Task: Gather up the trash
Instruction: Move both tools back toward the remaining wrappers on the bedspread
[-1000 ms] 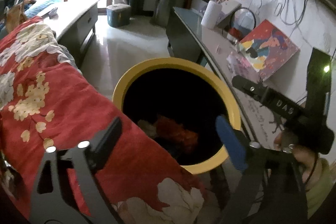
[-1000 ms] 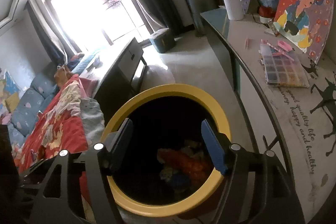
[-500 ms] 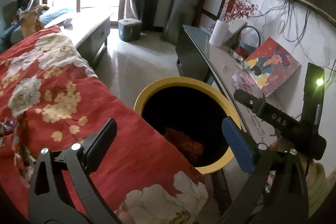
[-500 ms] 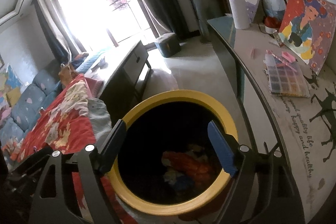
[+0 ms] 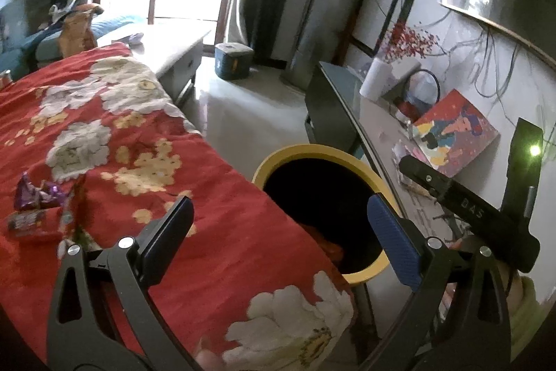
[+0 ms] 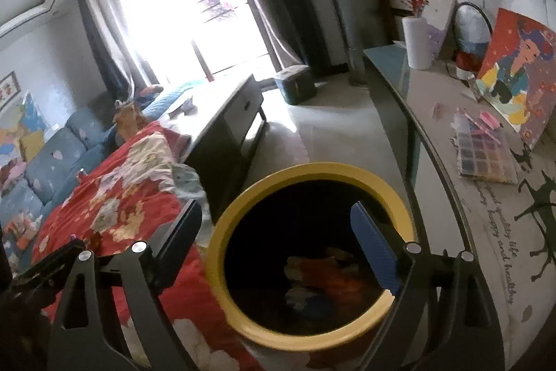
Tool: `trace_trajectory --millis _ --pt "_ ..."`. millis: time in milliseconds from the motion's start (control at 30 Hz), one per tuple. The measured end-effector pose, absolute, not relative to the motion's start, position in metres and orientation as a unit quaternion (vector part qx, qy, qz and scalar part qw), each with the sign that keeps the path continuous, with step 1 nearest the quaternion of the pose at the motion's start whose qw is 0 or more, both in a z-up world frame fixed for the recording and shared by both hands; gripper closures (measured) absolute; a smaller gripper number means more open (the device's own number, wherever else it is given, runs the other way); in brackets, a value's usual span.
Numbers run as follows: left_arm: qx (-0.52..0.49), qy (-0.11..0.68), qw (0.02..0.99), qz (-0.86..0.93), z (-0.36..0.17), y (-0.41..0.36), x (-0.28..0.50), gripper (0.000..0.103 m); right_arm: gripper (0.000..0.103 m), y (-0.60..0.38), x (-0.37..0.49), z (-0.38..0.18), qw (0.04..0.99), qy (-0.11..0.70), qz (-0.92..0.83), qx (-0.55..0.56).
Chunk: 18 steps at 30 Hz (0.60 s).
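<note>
Both grippers have lifted back from the yellow bin (image 6: 399,197). Right gripper (image 6: 278,242) is opening, empty, above binned trash (image 6: 323,277). Left gripper (image 5: 278,225) gapes empty; purple wrappers (image 5: 34,193) beyond its left finger could slide off the quilt (image 5: 226,214).

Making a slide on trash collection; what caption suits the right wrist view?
Right gripper, empty and opening, above the yellow-rimmed bin holding wrappers, beside the red floral blanket.

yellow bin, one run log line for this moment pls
bin: trash inside | right gripper: opening, empty, above bin | left gripper: open, empty | wrappers: on red blanket
</note>
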<state>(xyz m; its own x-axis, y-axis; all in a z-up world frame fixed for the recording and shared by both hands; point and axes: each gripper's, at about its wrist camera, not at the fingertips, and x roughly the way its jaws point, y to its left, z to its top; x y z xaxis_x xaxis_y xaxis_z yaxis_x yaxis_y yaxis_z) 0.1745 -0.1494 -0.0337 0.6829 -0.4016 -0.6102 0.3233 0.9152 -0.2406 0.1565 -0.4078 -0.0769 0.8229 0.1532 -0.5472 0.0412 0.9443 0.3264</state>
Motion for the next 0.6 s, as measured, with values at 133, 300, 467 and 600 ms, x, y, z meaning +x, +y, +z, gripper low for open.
trace_trajectory --millis 133,300,467,600 --pt "-0.075 0.337 0.919 -0.188 -0.028 -0.133 0.17 0.011 0.016 -0.394 0.153 -0.07 0.943 0.292 0.043 0.154" --pt "-0.083 0.325 0.926 -0.174 -0.021 -0.115 0.167 0.011 0.015 -0.375 0.15 -0.062 0.945 0.287 0.06 0.143" --pt "-0.09 0.311 0.934 -0.153 -0.015 -0.095 0.163 0.011 0.014 -0.354 0.148 -0.057 0.945 0.286 0.081 0.133" --pt "-0.095 0.308 0.937 -0.136 -0.014 -0.08 0.161 0.011 0.014 -0.336 0.145 -0.053 0.946 0.285 0.099 0.121"
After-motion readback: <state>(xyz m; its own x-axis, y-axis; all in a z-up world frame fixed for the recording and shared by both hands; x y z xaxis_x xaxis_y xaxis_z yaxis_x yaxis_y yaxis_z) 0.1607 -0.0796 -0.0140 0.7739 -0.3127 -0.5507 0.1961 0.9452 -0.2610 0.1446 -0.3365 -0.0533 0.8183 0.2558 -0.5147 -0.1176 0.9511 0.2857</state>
